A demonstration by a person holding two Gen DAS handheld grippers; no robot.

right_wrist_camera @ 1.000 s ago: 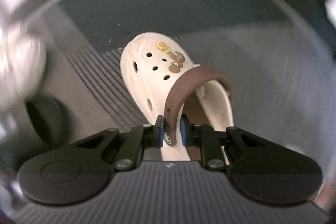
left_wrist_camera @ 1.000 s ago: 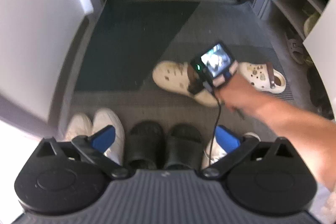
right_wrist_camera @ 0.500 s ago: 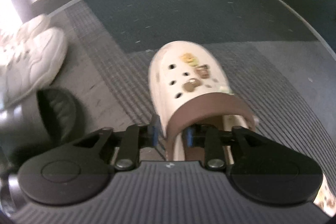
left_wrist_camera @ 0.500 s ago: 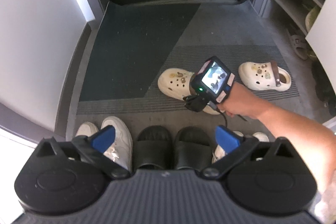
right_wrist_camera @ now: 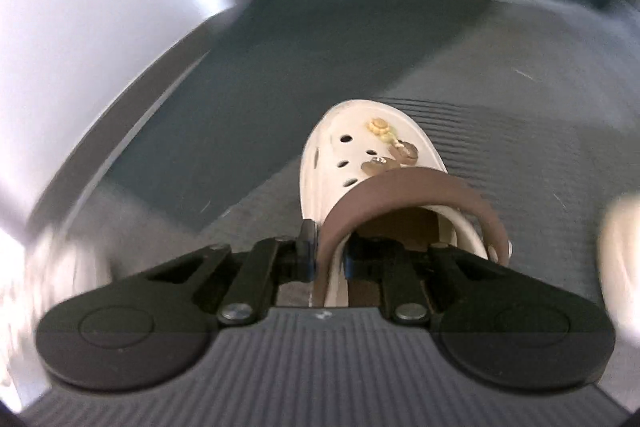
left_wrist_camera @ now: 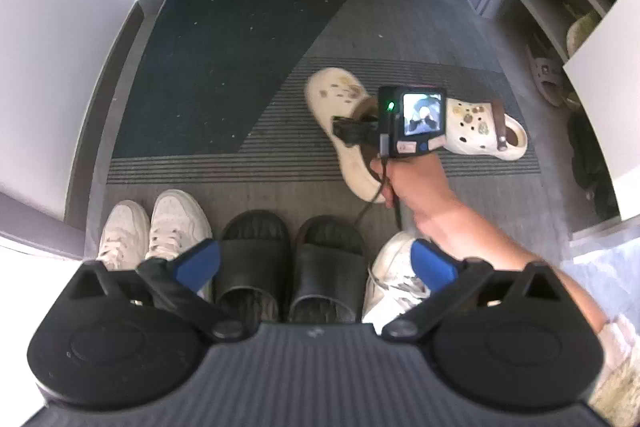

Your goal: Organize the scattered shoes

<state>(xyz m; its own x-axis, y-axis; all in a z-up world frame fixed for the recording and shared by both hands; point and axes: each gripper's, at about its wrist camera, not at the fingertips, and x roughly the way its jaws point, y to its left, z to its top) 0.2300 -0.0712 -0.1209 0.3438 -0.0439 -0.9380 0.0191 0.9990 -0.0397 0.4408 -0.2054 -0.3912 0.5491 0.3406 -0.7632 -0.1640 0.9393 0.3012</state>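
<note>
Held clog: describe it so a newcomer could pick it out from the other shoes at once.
On the striped band of the grey entry mat, beyond the row of white sneakers and black slides, are two cream clogs. The held clog is the left one, toe pointing away, the right gripper shut on the side wall under its brown heel strap. Its twin lies free, toe pointing left.

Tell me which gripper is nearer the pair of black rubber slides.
Left. The left gripper hovers open right above the black rubber slides; the right gripper is farther out, gripping a cream clog.
</note>
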